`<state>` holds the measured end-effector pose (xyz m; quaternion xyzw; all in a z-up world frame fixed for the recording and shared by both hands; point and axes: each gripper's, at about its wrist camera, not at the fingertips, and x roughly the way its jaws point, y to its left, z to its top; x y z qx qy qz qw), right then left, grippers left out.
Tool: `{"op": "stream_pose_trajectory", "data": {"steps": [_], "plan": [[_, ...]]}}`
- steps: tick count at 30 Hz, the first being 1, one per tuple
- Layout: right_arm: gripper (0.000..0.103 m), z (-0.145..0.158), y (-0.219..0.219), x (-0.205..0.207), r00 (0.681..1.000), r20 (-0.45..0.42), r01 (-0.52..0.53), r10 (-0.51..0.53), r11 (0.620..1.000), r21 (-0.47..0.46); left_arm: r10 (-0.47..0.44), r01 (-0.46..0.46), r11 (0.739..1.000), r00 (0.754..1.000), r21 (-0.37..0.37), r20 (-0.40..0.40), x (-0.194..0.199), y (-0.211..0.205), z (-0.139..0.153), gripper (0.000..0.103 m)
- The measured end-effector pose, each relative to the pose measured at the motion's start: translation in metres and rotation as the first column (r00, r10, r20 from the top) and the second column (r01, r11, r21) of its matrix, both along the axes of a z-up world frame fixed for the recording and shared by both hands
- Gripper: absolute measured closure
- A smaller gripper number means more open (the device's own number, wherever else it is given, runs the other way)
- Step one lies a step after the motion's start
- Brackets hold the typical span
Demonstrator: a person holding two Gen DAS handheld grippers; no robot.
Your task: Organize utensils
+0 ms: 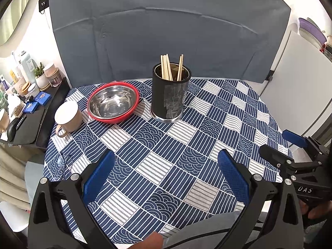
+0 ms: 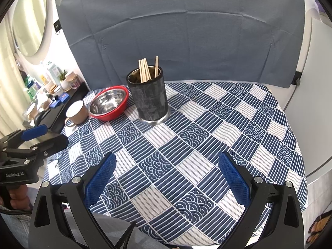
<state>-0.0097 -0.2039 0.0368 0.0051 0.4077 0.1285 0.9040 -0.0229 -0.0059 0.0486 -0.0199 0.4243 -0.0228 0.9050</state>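
A black cylindrical holder (image 1: 170, 95) (image 2: 149, 98) stands upright at the back of the table with several wooden chopsticks (image 1: 167, 67) (image 2: 145, 69) standing in it. My left gripper (image 1: 166, 166) is open and empty above the near part of the table, far from the holder. My right gripper (image 2: 167, 167) is open and empty too, near the front edge. Each gripper shows at the side of the other's view: the right one (image 1: 290, 143) and the left one (image 2: 44, 134).
A steel bowl with a red rim (image 1: 113, 102) (image 2: 109, 104) sits left of the holder, with a beige mug (image 1: 68, 117) (image 2: 76, 112) further left. Eyeglasses (image 1: 64, 164) lie at the table's left edge. A cluttered side shelf (image 1: 25, 95) stands beyond.
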Motion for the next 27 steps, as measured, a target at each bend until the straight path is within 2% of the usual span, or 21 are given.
{"op": "stream_pose_trajectory", "data": {"steps": [16, 27], "plan": [[0.008, -0.0006, 0.0031, -0.0033, 1.0, 0.008, 0.01, -0.01, 1.0, -0.026, -0.007, 0.007, 1.0, 1.0, -0.003, -0.013, -0.0003, -0.0002, -0.0035, 0.006], [0.008, 0.0007, 0.0016, -0.0049, 1.0, 0.007, -0.009, 0.009, 1.0, 0.005, -0.018, 0.017, 1.0, 1.0, -0.005, -0.021, -0.001, -0.0013, -0.005, 0.006]]}}
